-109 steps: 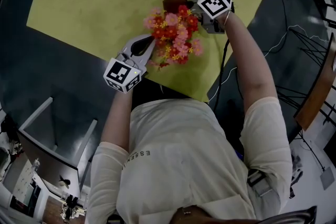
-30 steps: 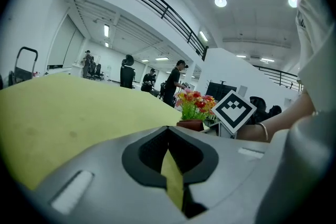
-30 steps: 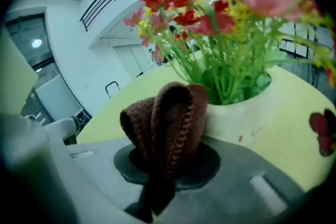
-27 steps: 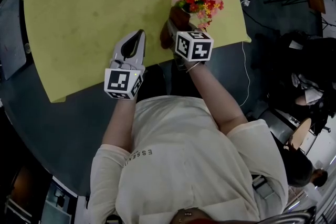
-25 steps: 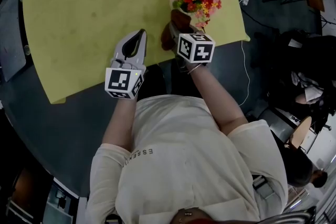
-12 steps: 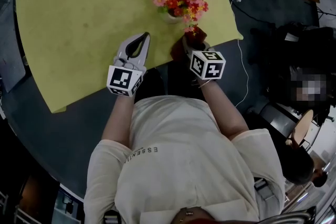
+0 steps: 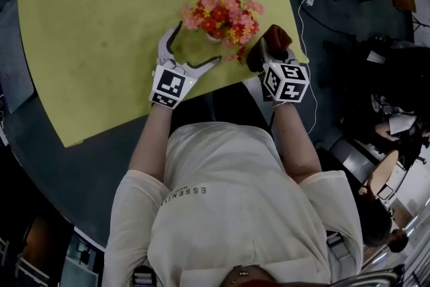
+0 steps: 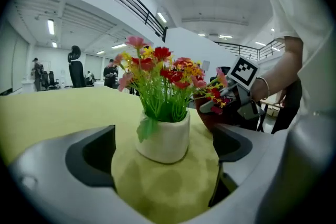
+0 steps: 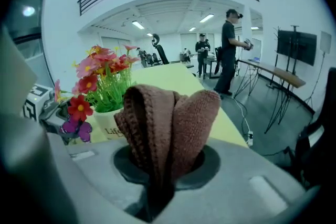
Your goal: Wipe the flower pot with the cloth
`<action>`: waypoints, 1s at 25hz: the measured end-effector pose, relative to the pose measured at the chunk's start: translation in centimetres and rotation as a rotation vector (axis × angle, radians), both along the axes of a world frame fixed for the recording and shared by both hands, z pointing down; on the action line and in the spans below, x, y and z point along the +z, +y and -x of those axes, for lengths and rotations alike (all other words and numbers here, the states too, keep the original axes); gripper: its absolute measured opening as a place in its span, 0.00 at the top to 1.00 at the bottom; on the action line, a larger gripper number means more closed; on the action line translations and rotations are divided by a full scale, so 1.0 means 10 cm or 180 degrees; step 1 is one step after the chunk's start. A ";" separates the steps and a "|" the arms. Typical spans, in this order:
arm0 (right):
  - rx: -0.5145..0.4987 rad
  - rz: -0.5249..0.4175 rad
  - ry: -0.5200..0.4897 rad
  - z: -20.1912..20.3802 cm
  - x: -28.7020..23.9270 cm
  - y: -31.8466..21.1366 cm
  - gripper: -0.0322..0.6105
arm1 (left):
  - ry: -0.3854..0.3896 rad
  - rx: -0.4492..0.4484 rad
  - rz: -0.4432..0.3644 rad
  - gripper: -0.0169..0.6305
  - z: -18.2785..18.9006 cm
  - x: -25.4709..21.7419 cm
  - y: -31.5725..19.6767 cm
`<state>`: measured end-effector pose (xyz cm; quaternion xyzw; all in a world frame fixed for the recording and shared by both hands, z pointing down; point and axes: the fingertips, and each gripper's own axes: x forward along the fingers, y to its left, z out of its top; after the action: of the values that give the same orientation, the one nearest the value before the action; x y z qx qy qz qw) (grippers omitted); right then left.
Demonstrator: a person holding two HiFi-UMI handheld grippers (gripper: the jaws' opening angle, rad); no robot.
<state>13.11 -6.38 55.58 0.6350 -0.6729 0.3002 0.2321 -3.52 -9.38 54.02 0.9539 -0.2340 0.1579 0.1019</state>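
A white flower pot [image 7: 213, 37] with red, pink and yellow flowers [image 7: 222, 11] stands near the front edge of the yellow-green table [image 7: 94, 23]. My left gripper [image 7: 196, 50] is at the pot's near left side and its jaws are opening wide. In the left gripper view the pot [image 8: 164, 139] sits just beyond the gap and neither of the fingers [image 8: 97, 155] touches it. My right gripper [image 7: 267, 57] is right of the pot, shut on a folded brown cloth [image 7: 270, 42]. In the right gripper view the cloth [image 9: 170, 123] sticks up out of the jaws, with the pot [image 9: 107, 124] behind on the left.
The table's front edge runs just under both grippers, with dark floor beyond it. A white cable [image 7: 304, 3] lies on the floor at the right. A person [image 9: 230, 50] stands far off beyond the table, near a rack [image 9: 294, 76].
My left gripper has moved up and right to the pot, and its jaws went from shut to wide apart. My right gripper has carried the cloth from the pot's near side to its right.
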 end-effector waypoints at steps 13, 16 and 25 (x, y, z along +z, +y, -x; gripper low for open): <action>-0.0619 -0.0195 0.0179 -0.33 -0.10 -0.81 0.88 | 0.0067 0.0758 -0.0398 0.08 -0.47 0.08 -0.18; -0.0673 -0.0230 0.0157 -0.31 -0.09 -0.89 0.88 | 0.0179 0.0870 -0.0317 0.14 -0.54 0.06 -0.21; -0.0792 -0.0249 0.0085 -0.34 -0.08 -0.91 0.88 | -0.0077 0.1041 0.0036 0.15 -0.64 0.23 -0.24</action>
<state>16.48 -15.43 54.82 0.5591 -0.7546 0.2341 0.2514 2.86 -11.74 56.33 0.9767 -0.0760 0.1851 0.0774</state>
